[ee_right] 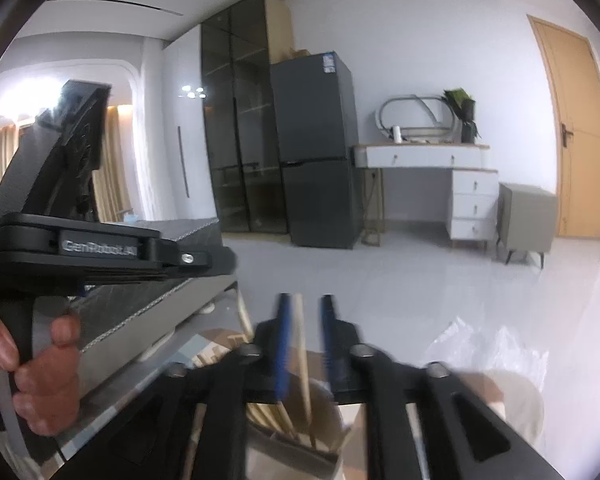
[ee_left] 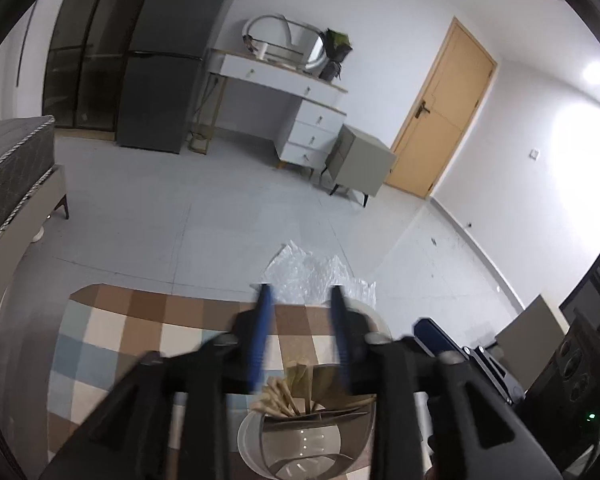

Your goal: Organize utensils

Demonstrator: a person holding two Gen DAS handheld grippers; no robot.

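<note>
Left gripper (ee_left: 302, 294): I see its blue fingers (ee_left: 265, 312) standing part-way apart with nothing between them, hanging over the utensil holder (ee_left: 306, 440).
Right gripper (ee_right: 305, 304): its jaws are narrowly parted around one pale wooden stick (ee_right: 300, 332). The stick sits just beside the left pad, but blur keeps me from saying the pads press on it.
Utensil holder: a divided metal caddy directly below both grippers, on the checked tablecloth (ee_left: 112, 344). Wooden utensils (ee_left: 278, 398) stand bunched in one compartment.
Why so: I judge both tools are held above the caddy so pieces drop upright into separate slots; the stick is vertical, lined up for that.
Left hand (ee_right: 32, 364): it wraps the other gripper's handle at the frame's left edge.
Hidden: the holder's base and the stick's lower end are covered by the gripper bodies. I cannot tell which compartment the stick enters.
Hard to read: the crumpled clear plastic (ee_left: 320, 272) past the table edge.
</note>
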